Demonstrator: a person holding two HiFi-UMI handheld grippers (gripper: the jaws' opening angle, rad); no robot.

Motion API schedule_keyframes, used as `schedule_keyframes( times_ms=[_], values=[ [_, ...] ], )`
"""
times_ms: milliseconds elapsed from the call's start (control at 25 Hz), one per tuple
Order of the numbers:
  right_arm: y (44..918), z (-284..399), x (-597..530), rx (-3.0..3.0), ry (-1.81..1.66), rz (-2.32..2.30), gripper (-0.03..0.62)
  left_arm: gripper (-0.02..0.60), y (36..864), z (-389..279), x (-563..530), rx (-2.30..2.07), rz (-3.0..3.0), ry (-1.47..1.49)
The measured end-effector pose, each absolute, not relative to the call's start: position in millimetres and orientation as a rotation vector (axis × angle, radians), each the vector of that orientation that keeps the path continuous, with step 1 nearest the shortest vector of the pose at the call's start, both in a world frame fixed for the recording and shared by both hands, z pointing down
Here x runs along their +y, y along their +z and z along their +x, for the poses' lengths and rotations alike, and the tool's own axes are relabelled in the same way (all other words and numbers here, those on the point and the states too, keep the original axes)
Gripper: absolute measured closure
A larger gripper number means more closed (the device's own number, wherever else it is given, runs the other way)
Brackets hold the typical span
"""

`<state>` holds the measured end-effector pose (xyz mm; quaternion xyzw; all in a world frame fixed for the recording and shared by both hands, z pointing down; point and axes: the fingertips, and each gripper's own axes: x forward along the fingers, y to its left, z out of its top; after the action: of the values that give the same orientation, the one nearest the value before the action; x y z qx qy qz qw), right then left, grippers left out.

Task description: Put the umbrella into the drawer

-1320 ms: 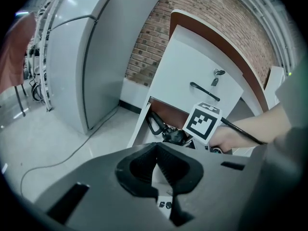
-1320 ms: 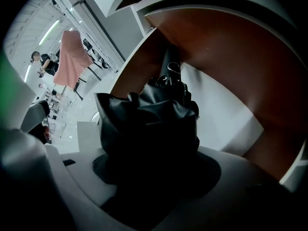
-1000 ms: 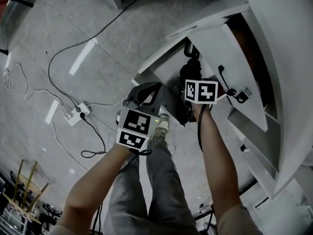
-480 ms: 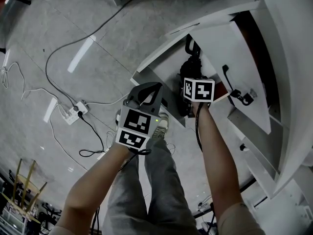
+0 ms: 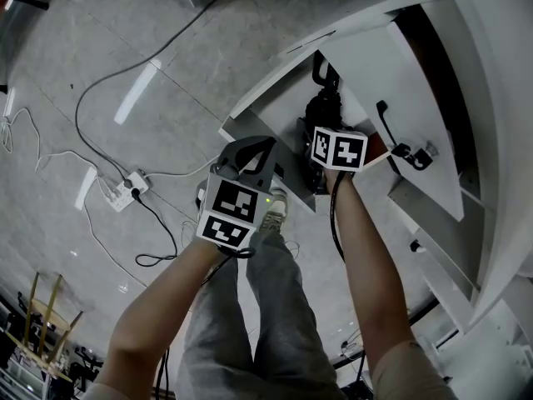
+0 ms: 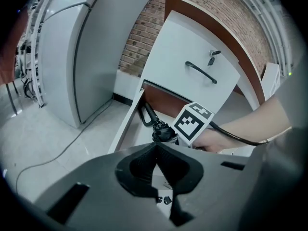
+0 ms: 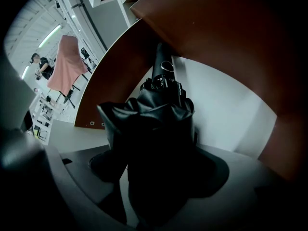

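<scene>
Black umbrella [image 7: 156, 129] against a white drawer [image 5: 265, 111] with a reddish-brown inner panel [image 7: 231, 47]. Black-and-white square markers pattern the cube of the grey left hand-held gripper [image 5: 265, 150]. The floor [image 5: 100, 48] is pale grey and speckled, the person's trousers [image 5: 250, 323] grey, the brick wall [image 6: 144, 28] red-brown.

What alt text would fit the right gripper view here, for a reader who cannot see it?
A folded black umbrella fills the space between the jaws of the right claw, which are opening. Around it are the white floor and reddish-brown walls of the open drawer.
</scene>
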<state>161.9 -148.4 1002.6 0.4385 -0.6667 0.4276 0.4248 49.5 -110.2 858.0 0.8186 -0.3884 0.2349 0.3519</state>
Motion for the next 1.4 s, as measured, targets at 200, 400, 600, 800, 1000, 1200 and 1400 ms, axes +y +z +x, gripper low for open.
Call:
schedule_keyframes(
  times_ms=[200, 400, 600, 800, 1000, 1200, 1400],
  values=[
    [982.0, 168.1, -143.5, -1.658, 1.119, 1.166, 0.26, 0.574, 846.5, 52.6, -104.7, -0.981, 2.133, 0.62],
    [942.3, 163.1, -138.8, -1.689, 1.089, 1.192, 0.261, 0.574, 825.6, 41.4, -107.7, -1.01, 2.139, 0.657],
    [893.9, 153.3, -134.8, -1.723, 1.06, 1.212, 0.261, 0.574, 782.3, 29.6, -117.1, -1.063, 2.157, 0.657],
    [831.1, 143.9, -133.2, -1.762, 1.034, 1.252, 0.297, 0.574, 726.9, 23.2, -122.0, -1.089, 2.187, 0.637],
    [767.9, 137.4, -120.7, -1.778, 0.997, 1.306, 0.405, 0.574, 663.6, 17.0, -118.3, -1.083, 2.245, 0.634],
    [697.7, 133.2, -106.4, -1.786, 0.971, 1.348, 0.497, 0.574, 602.9, 5.5, -110.1, -1.097, 2.278, 0.661],
    [616.5, 126.3, -112.9, -1.868, 0.903, 1.364, 0.531, 0.574, 543.2, -1.6, -110.1, -1.134, 2.293, 0.615]
  ],
)
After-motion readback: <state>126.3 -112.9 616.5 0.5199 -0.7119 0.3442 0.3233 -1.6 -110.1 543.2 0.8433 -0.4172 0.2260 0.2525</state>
